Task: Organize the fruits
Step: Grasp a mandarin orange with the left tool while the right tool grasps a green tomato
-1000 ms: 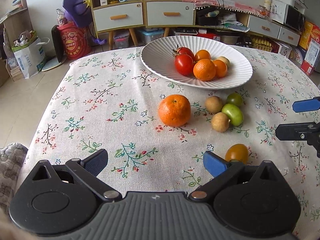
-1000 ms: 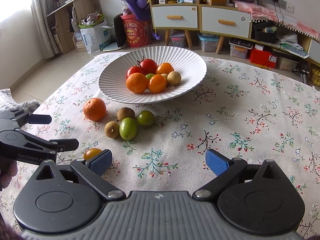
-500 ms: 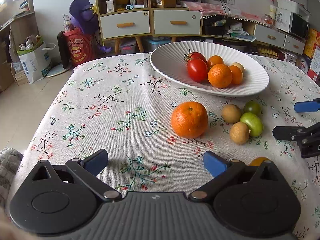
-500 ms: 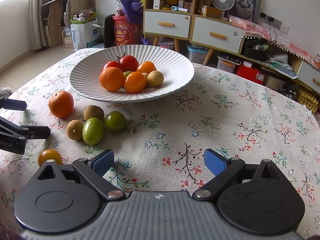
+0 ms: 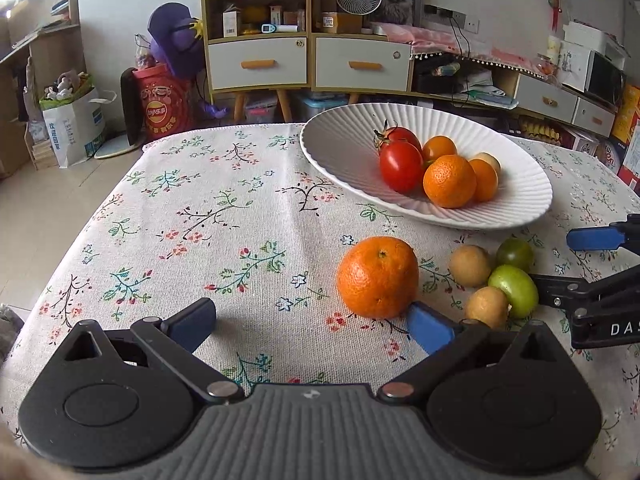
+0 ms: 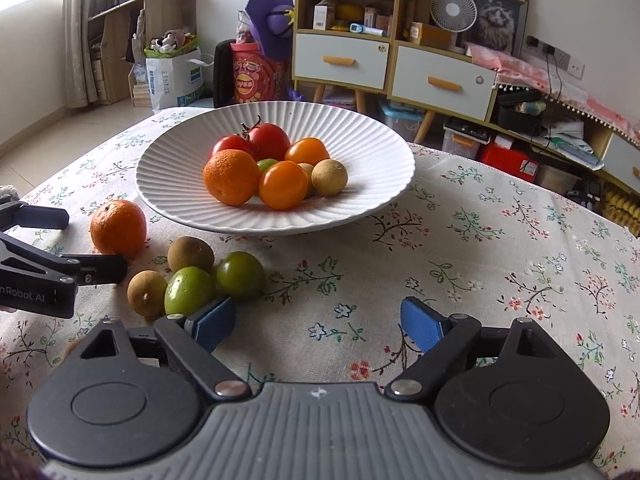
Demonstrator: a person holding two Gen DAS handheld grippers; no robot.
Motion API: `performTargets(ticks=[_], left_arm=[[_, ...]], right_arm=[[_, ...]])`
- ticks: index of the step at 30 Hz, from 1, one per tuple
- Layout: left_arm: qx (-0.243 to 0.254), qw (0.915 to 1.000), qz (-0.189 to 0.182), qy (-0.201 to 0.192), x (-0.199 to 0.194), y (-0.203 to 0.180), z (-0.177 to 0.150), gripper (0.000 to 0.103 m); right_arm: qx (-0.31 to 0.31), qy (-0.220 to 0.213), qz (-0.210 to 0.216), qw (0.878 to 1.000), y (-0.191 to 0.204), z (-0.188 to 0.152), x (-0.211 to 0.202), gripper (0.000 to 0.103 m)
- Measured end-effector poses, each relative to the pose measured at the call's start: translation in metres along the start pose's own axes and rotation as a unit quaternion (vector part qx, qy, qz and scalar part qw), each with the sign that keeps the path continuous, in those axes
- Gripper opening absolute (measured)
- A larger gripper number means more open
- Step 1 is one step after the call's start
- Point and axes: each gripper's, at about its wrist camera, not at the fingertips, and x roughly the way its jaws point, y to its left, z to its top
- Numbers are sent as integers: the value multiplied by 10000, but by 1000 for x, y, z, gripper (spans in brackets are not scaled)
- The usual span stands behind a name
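A white ribbed plate (image 5: 340,148) (image 6: 372,160) holds tomatoes, oranges and small brown fruits. In front of it on the cloth lie a big orange (image 5: 378,278) (image 6: 118,228), two brown fruits (image 6: 191,254) (image 6: 146,294), a light green fruit (image 5: 514,290) (image 6: 188,290) and a dark green one (image 5: 515,254) (image 6: 240,276). My left gripper (image 5: 312,324) is open, its right finger just below the orange. My right gripper (image 6: 316,322) is closing with nothing between its jaws; its left finger is beside the light green fruit. Each gripper shows in the other's view (image 5: 576,262) (image 6: 72,244).
A flowered tablecloth (image 5: 224,216) covers the table; its far edge drops to the floor. Behind stand drawers (image 5: 260,64), shelves, a fan (image 6: 454,10), a red bucket (image 5: 164,110) and bags. The cloth to the right of the plate (image 6: 500,248) carries no fruit.
Both grippers have come closer to the loose fruits. The right gripper's jaws have narrowed. A small yellow-orange tomato seen earlier is now hidden behind the gripper bodies.
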Motion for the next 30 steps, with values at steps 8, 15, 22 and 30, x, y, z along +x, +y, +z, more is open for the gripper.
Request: performTargets(ticks=[8, 15, 22, 30], left_arm=[[87, 9999, -84, -71, 2, -6, 3, 95], [228, 9994, -241, -120, 3, -12, 8, 76], [227, 9990, -369, -96, 2, -15, 11, 60], [201, 9987, -467, -64, 1, -20, 13, 41]], right_arm=[[-64, -12, 138, 9999, 7, 5, 1, 77], [-115, -16, 254, 9996, 10, 8, 1, 65], [-123, 19, 440, 9990, 13, 11, 0, 48], [-149, 53, 512, 9986, 13, 13, 0, 24]])
